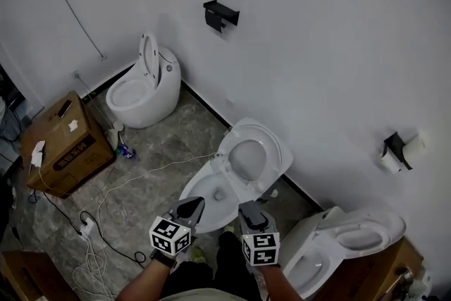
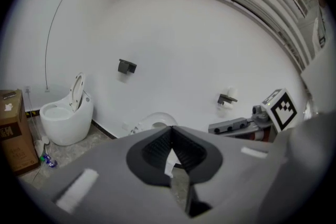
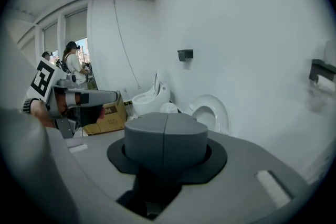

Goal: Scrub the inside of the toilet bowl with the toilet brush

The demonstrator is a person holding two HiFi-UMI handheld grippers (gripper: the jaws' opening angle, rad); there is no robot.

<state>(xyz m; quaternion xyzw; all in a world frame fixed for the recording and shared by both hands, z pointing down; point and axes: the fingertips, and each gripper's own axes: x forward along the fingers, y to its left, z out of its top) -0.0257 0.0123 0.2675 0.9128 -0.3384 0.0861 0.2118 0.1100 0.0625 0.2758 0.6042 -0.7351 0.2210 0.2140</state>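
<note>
The middle toilet (image 1: pixel 211 194) stands just ahead of me, its seat and lid (image 1: pixel 248 155) raised against the wall, the bowl open. My left gripper (image 1: pixel 190 211) hovers over the bowl's near rim, shut and holding nothing. My right gripper (image 1: pixel 254 216) hangs beside it to the right, also shut and empty. In the left gripper view the jaws (image 2: pixel 170 129) meet at the tips, with the raised seat (image 2: pixel 155 122) beyond them. The right gripper view shows its jaws (image 3: pixel 167 131) pressed together and the seat (image 3: pixel 212 110) behind. I see no toilet brush in any view.
A second toilet (image 1: pixel 144 84) stands at the far left wall, a third (image 1: pixel 345 243) close on my right. A cardboard box (image 1: pixel 63 144) and loose cables (image 1: pixel 91 236) lie on the floor at left. Paper holders (image 1: pixel 220 14) (image 1: pixel 398 151) hang on the wall.
</note>
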